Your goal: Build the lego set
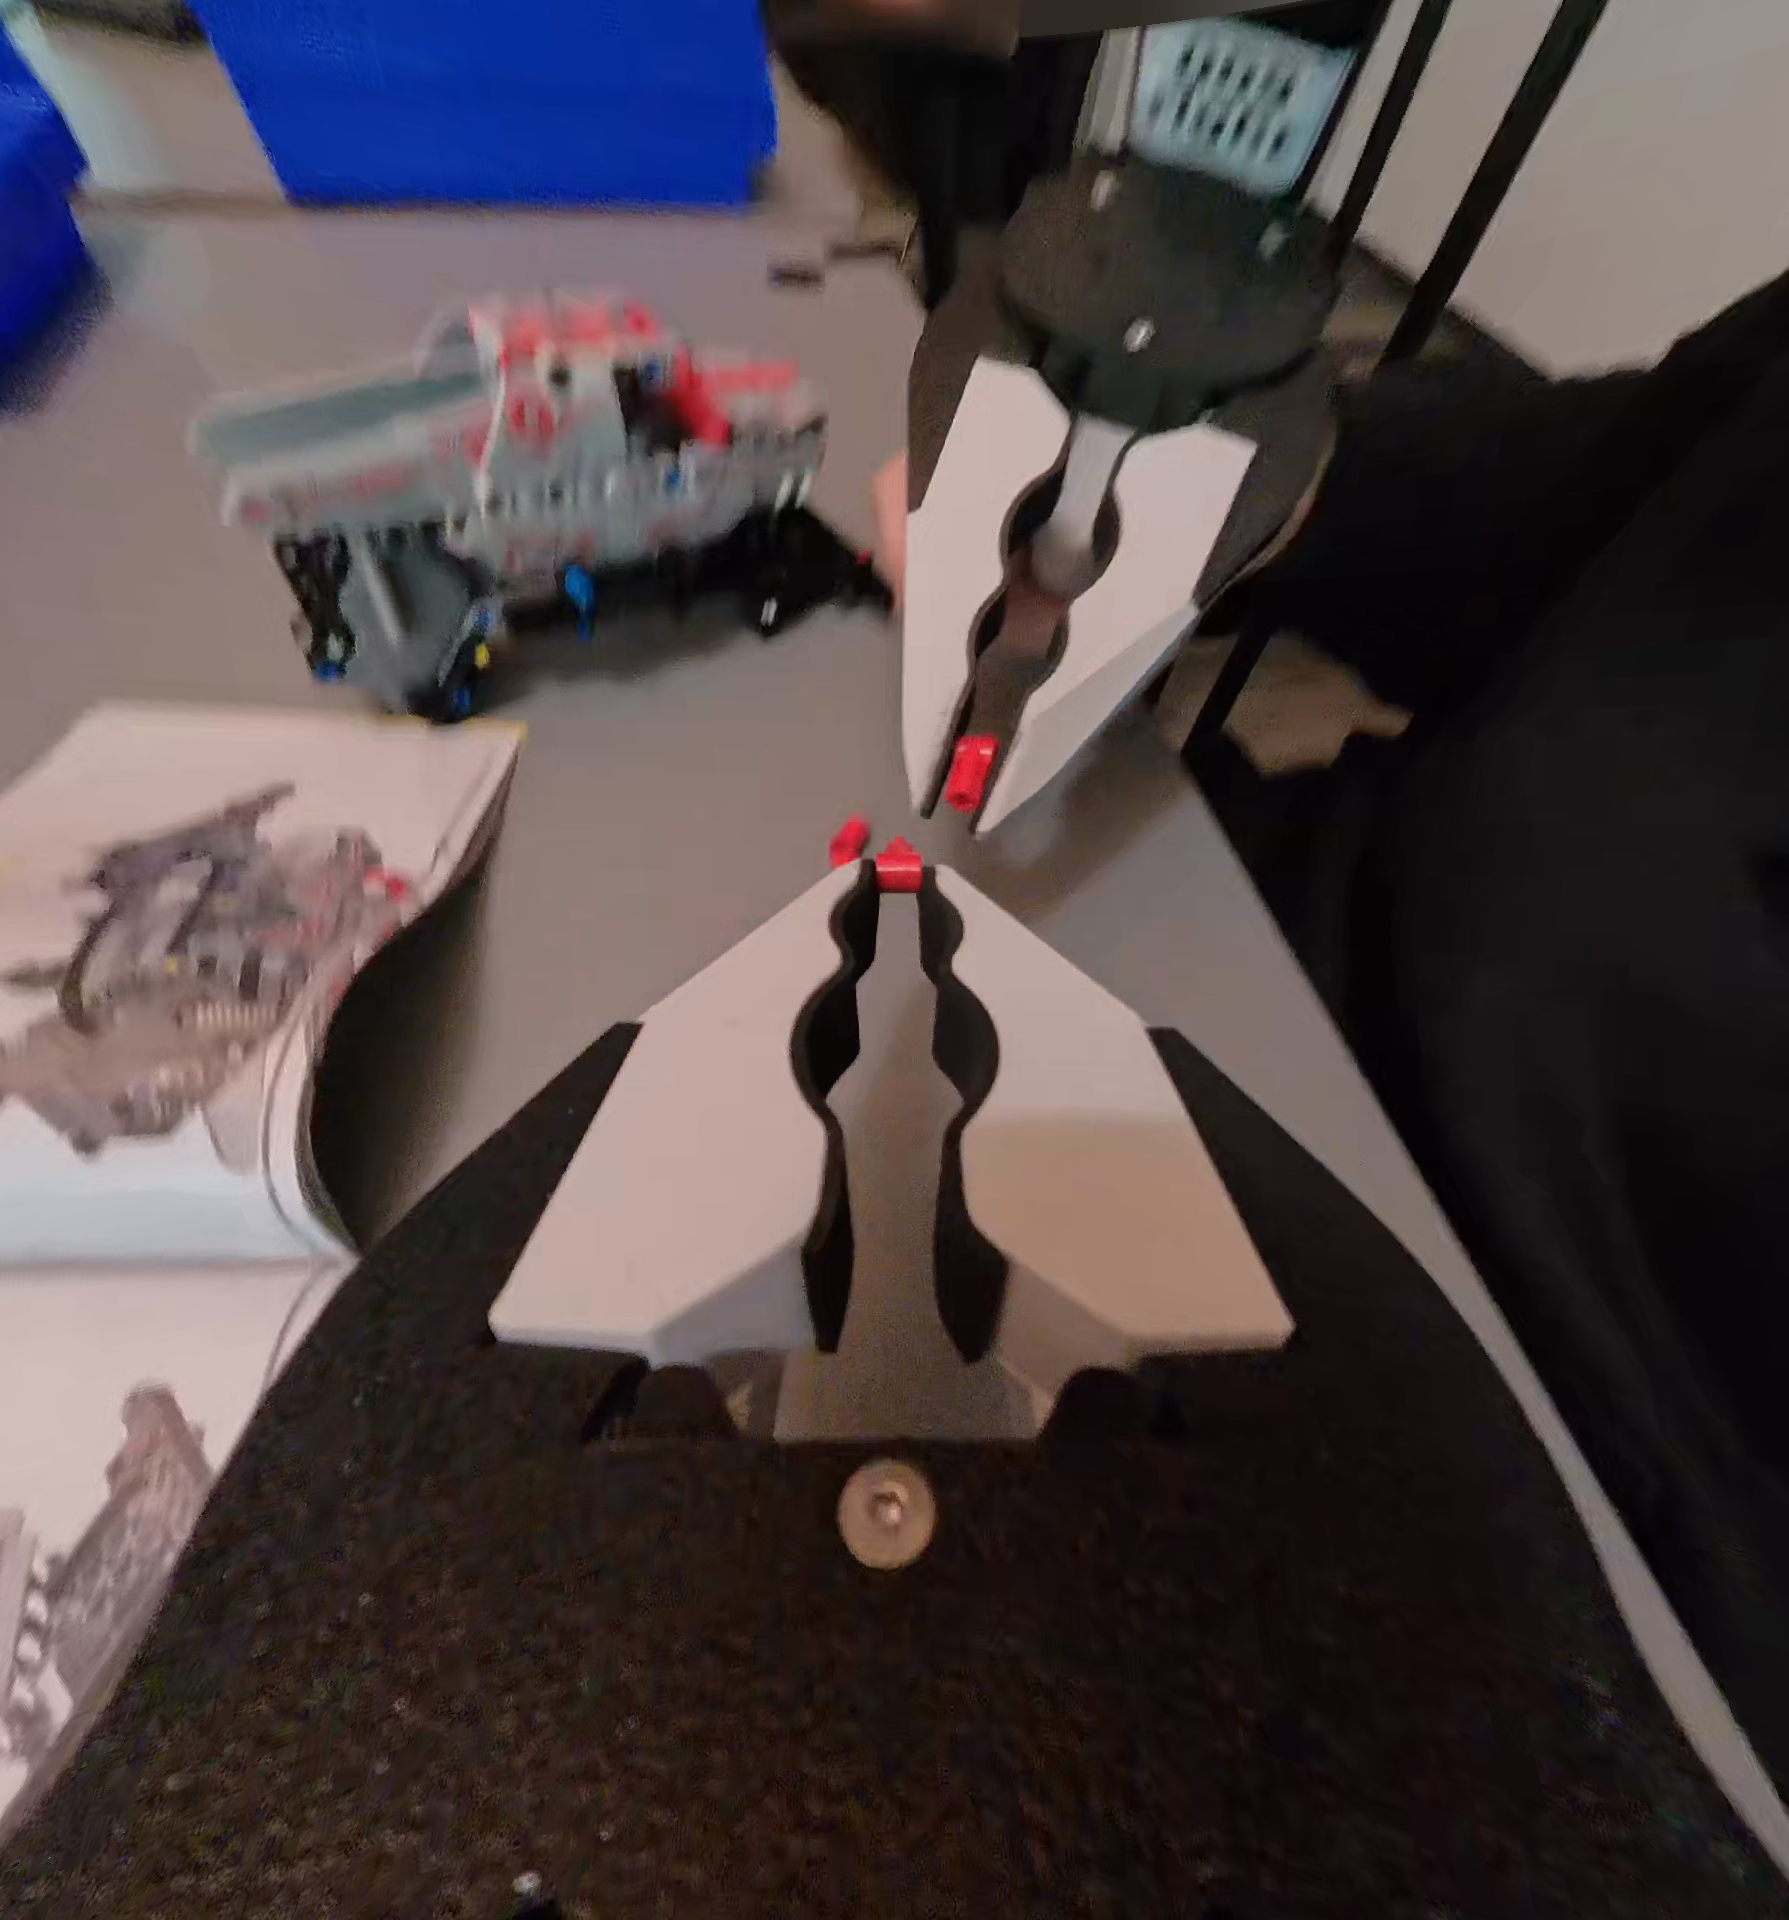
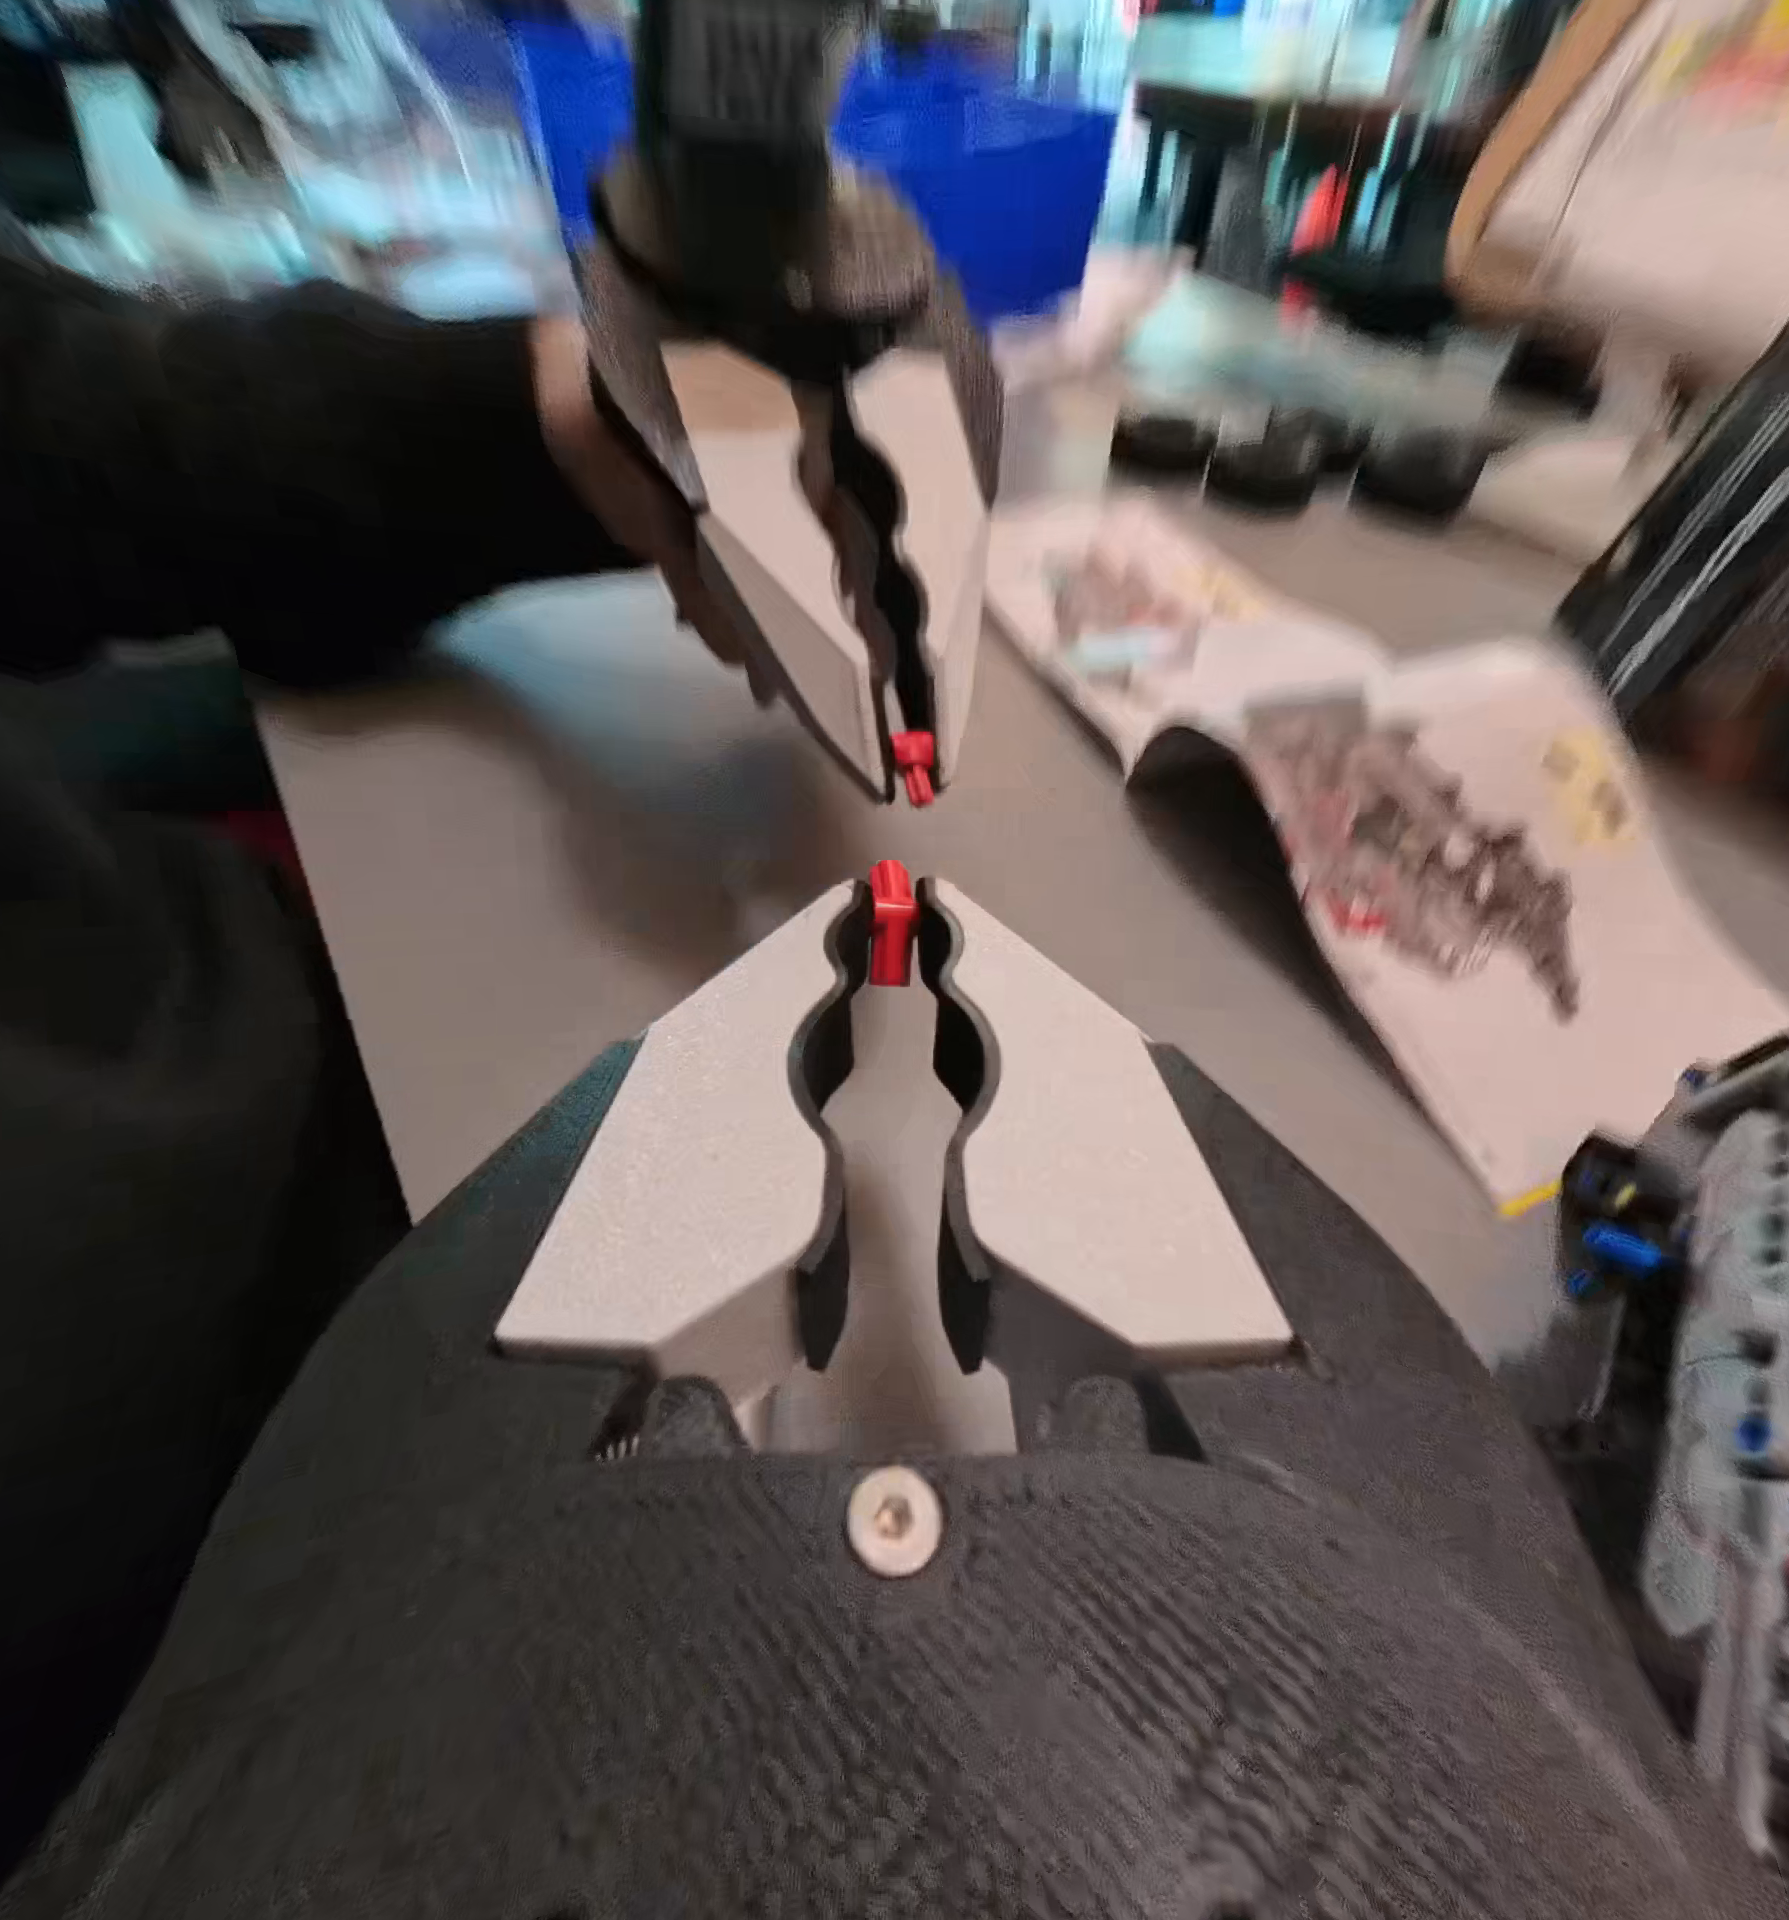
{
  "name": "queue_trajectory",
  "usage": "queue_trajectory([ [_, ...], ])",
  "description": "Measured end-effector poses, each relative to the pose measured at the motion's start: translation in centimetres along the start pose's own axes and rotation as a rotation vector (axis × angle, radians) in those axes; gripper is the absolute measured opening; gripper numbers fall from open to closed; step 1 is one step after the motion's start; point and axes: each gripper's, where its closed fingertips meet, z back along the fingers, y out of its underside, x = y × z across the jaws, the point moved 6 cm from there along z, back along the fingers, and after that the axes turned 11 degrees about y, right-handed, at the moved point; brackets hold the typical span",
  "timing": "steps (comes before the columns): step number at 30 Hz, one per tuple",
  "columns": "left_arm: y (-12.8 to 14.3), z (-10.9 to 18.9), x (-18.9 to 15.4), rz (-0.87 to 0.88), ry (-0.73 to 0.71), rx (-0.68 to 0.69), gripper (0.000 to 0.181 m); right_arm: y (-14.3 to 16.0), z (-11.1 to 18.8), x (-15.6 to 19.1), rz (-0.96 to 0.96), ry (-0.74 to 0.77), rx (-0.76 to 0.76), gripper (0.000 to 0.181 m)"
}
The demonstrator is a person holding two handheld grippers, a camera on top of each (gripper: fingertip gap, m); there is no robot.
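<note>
Left gripper (image 1: 895, 878): I hold its jaws clamped on a small red pin (image 1: 897, 868) at the very tips, so the free end sticks out for mating.
Right gripper (image 2: 895, 894): jaws pinched on a second red connector (image 2: 888, 925), held lengthwise, nose forward.
Gap: the two red pieces face each other tip to tip, near but apart — I judge I am lining them up to push together.
Model (image 1: 516, 488): the grey-and-red build sits on the grey table (image 1: 661, 748), well apart, out of the way.
Booklet (image 1: 173, 935): lies open beside it — kept in sight for reference.
</note>
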Motion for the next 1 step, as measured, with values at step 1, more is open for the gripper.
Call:
queue_trajectory([
  [1, 0.87, -0.11, 0.18, 0.020, -0.007, 0.030, 0.005, 0.81, -0.51, 0.30, 0.012, -0.010, 0.080, 0.008],
])
